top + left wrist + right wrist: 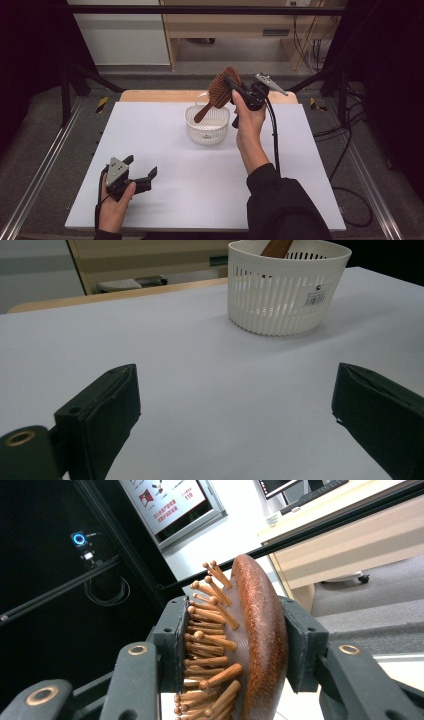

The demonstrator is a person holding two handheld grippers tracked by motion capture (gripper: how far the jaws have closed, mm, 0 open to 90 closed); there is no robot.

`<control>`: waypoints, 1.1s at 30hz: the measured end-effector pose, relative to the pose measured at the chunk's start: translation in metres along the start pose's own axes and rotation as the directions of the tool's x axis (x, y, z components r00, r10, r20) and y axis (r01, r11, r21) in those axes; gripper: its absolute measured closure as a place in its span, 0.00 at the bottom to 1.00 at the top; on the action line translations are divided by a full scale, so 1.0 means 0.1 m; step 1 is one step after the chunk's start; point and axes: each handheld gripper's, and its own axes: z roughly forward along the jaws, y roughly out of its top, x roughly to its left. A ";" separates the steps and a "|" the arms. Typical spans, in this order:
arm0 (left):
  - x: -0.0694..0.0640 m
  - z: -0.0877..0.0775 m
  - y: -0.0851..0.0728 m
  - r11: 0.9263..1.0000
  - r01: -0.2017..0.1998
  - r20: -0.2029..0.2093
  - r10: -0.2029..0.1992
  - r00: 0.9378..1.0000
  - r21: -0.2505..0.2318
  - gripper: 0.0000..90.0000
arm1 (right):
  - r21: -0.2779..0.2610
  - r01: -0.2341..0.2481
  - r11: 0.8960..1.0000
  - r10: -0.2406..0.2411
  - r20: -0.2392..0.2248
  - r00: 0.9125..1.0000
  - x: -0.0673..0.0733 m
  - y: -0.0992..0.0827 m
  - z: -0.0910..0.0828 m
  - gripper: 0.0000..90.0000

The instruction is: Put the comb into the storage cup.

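My right claw [231,86] grips the wooden hairbrush [218,91] by its head, handle dipping into the white basket [207,131]. My left claw [141,168] rests wide open, empty, on the table [165,150].

hairbrush [260,635]: glossy wood, wooden pins | basket [285,290]: white slotted plastic | table [165,150]: matt

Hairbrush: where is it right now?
In the high view the hairbrush is up off the table, clamped by its head in the right tongs, with its handle tip angled down into the white basket at the table's far middle.
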 end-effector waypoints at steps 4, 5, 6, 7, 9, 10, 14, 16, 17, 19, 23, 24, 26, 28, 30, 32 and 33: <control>0.00 0.00 0.00 1.000 -0.001 -0.002 0.001 1.000 0.002 0.06 | -0.001 0.007 1.000 -0.007 0.005 1.000 0.00 -0.05 0.00 0.58; 0.00 0.00 0.00 1.000 -0.002 -0.001 0.002 1.000 0.002 0.06 | 0.001 0.003 1.000 -0.003 0.005 1.000 -0.01 -0.06 0.00 0.58; 0.00 0.00 0.00 1.000 -0.002 -0.002 0.002 1.000 0.003 0.06 | 0.002 -0.005 1.000 0.005 0.005 1.000 -0.02 -0.08 0.01 0.58; 0.00 0.00 0.00 1.000 -0.002 -0.001 0.002 1.000 0.004 0.06 | 0.006 -0.007 1.000 0.007 0.005 1.000 -0.04 -0.10 0.01 0.58; 0.00 0.00 0.00 1.000 -0.002 0.000 0.002 1.000 0.004 0.06 | 0.008 -0.008 1.000 0.008 0.008 1.000 -0.06 -0.14 0.02 0.58; 0.00 0.01 0.00 1.000 -0.001 0.000 0.001 1.000 0.004 0.06 | 0.012 -0.015 1.000 0.015 0.009 1.000 -0.06 -0.15 0.02 0.58; 0.00 0.01 0.00 1.000 -0.002 0.001 0.002 1.000 0.004 0.06 | 0.010 -0.028 1.000 0.028 0.012 1.000 -0.08 -0.22 0.02 0.58; 0.00 0.01 0.00 1.000 -0.005 0.002 0.005 1.000 0.007 0.06 | 0.008 -0.029 1.000 0.029 0.015 0.999 -0.09 -0.24 0.02 0.58; 0.00 0.01 0.00 1.000 -0.004 0.003 0.004 1.000 0.008 0.06 | 0.009 -0.028 1.000 0.028 0.017 0.999 -0.10 -0.26 0.02 0.58; 0.00 0.01 0.00 1.000 -0.006 0.004 0.006 1.000 0.008 0.06 | 0.012 -0.030 0.999 0.030 0.019 0.999 -0.10 -0.29 0.02 0.58; 0.00 0.01 0.00 1.000 -0.006 0.004 0.006 1.000 0.009 0.06 | 0.019 -0.027 0.999 0.027 0.023 0.999 -0.11 -0.33 0.02 0.58; 0.00 0.01 0.00 1.000 -0.006 0.004 0.006 1.000 0.009 0.06 | 0.017 -0.026 1.000 0.026 0.023 0.999 -0.11 -0.34 0.02 0.58; 0.00 0.01 0.00 1.000 -0.007 0.006 0.007 1.000 0.009 0.06 | 0.017 -0.031 0.999 0.030 0.024 0.999 -0.12 -0.36 0.02 0.58; 0.00 0.01 0.00 1.000 -0.007 0.007 0.007 1.000 0.009 0.06 | 0.020 -0.030 0.999 0.030 0.026 0.999 -0.12 -0.37 0.02 0.58; 0.00 0.01 0.00 1.000 -0.007 0.010 0.007 1.000 0.010 0.06 | 0.022 -0.030 0.999 0.029 0.024 0.999 -0.12 -0.39 0.03 0.58; 0.00 0.01 0.00 1.000 -0.007 0.009 0.007 1.000 0.011 0.06 | 0.025 -0.034 0.999 0.033 0.025 0.999 -0.11 -0.41 0.03 0.58; 0.00 0.01 0.00 1.000 -0.007 0.009 0.007 1.000 0.011 0.06 | 0.025 -0.035 0.999 0.034 0.027 0.999 -0.12 -0.41 0.03 0.58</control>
